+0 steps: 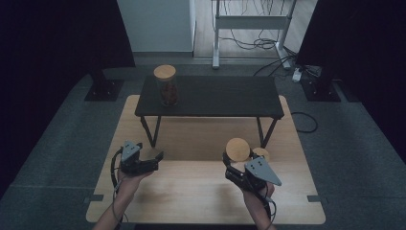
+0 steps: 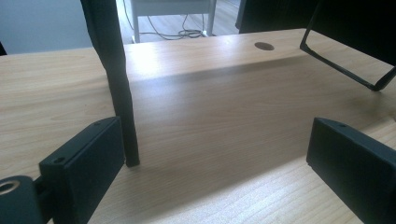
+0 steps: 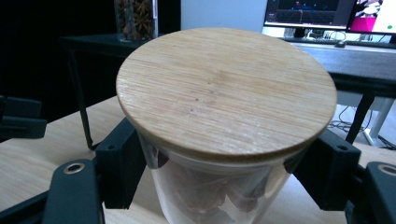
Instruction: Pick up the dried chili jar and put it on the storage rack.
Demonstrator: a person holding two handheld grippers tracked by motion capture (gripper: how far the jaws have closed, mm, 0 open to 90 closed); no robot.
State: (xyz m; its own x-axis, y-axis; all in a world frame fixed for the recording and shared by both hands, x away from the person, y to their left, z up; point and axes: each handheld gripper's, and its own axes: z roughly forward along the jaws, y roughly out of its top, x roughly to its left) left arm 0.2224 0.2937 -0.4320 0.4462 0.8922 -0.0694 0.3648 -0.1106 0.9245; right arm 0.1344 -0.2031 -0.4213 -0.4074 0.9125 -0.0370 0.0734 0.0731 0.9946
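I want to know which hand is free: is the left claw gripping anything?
No, the left claw is wide open with bare wooden table between its jaws.

The held jar's base is cut off by the right gripper view's lower edge. Its brown contents stay too blurred to identify.
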